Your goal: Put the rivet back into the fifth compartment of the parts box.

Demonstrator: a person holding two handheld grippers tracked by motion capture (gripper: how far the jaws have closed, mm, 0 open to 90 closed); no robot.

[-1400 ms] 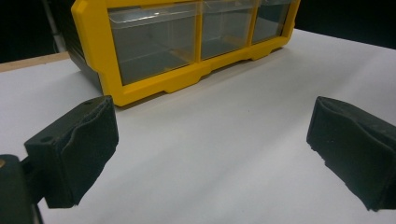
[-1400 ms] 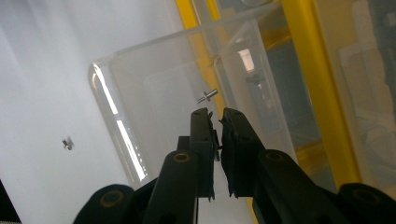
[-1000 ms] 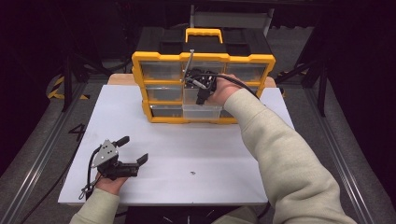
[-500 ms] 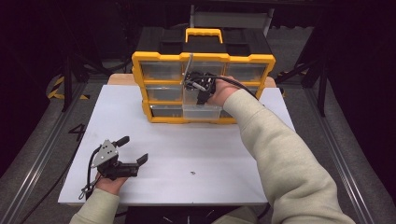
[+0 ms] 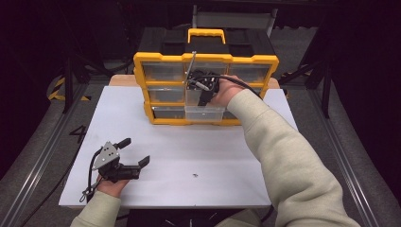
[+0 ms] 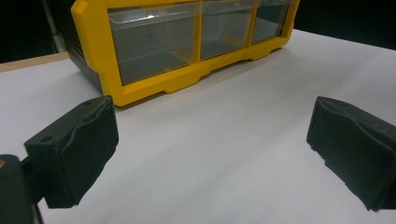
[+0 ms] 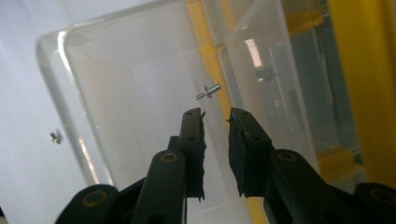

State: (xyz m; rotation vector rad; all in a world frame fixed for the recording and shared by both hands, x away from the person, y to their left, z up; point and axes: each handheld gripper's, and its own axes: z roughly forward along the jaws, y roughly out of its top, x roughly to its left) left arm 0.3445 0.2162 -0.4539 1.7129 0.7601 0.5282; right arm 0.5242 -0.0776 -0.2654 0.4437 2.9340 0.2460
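- One small screw (image 7: pixel 208 91) shows just beyond the tips of my right gripper (image 7: pixel 215 114), inside or just over the clear drawer (image 7: pixel 112 84) that is pulled out from the yellow organizer (image 5: pixel 142 61); whether it already rests on the drawer floor I cannot tell.
- The long axis of this screw runs across the gap between the jaws, a little tilted, with its head toward the yellow frame.
- My right jaws have just been opening a little; they stand slightly apart, and nothing is between them, so the screw looks released.
- A second small screw (image 5: pixel 195 176) lies on the white table (image 5: pixel 283 189), well apart from the organizer, and my left gripper (image 5: pixel 135 152) is nearer to it.
- My right hand reaches far forward, the gripper pointing down into the drawer.
- My left gripper (image 6: pixel 210 135) rests low over the table near its front edge, with jaws wide apart and empty, looking toward the organizer.
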